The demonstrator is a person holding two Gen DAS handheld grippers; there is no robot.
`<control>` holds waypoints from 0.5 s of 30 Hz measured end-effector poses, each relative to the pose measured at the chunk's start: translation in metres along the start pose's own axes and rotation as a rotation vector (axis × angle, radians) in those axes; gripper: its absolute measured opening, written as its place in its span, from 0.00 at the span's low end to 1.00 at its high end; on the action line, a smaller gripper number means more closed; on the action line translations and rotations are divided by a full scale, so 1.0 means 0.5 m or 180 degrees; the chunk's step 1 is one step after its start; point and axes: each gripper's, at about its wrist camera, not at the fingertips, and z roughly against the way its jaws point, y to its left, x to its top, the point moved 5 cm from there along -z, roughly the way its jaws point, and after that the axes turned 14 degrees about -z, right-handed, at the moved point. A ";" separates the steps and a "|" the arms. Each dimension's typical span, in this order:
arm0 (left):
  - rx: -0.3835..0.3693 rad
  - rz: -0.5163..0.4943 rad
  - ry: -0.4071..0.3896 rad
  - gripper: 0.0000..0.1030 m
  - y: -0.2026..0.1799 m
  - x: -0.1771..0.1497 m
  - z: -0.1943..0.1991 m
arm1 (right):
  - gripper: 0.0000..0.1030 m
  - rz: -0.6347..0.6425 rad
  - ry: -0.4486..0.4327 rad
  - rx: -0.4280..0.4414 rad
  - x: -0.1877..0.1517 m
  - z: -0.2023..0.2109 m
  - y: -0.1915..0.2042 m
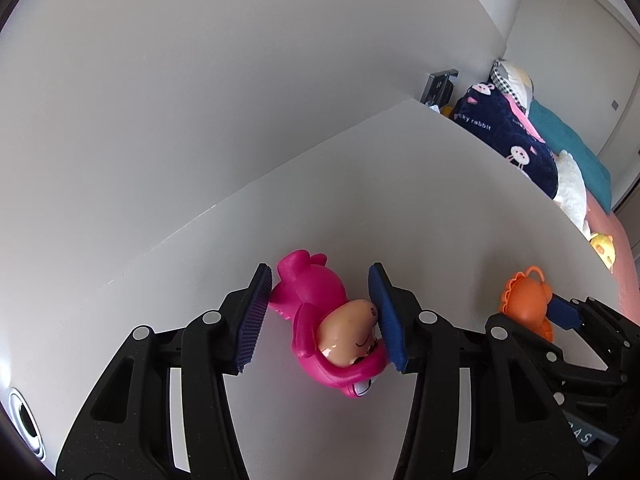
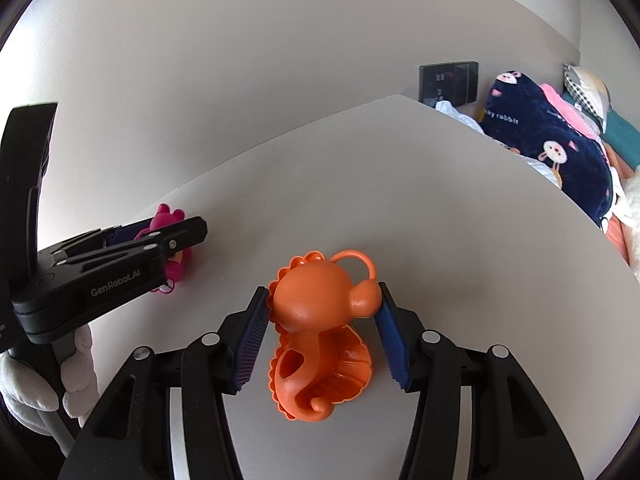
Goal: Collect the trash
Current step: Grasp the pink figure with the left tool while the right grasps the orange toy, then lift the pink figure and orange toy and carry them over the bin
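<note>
A pink cartoon figure toy (image 1: 320, 320) lies on its side on the white table (image 1: 400, 200). My left gripper (image 1: 319, 280) is shut on it, one pad on its feet and the other on its head. The right wrist view shows the same pink toy (image 2: 178, 266) partly hidden behind the left gripper (image 2: 176, 232). An orange monkey-shaped toy (image 2: 316, 320) sits between the pads of my right gripper (image 2: 322, 292), which is shut on its head and ear. In the left wrist view the orange toy (image 1: 524, 300) is at the right, with the right gripper (image 1: 560, 312) on it.
A bed beyond the table's right edge carries a navy rabbit-print blanket (image 1: 508, 132), a teal cover (image 1: 576, 148) and a yellow plush (image 1: 602, 246). A dark wall socket (image 2: 448, 80) sits behind the far corner. A white-gloved hand (image 2: 80, 360) holds the left gripper. A metal grommet (image 1: 26, 424) is set in the table.
</note>
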 end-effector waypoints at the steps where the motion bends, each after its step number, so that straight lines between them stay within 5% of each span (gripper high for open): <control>1: 0.0006 0.0007 -0.0062 0.48 0.001 0.002 0.013 | 0.53 -0.0023 -0.0008 0.0016 0.002 0.007 -0.003; 15: -0.0006 -0.0113 -0.0203 0.48 -0.056 -0.015 0.136 | 0.53 -0.0251 -0.0213 -0.0036 -0.007 0.133 -0.045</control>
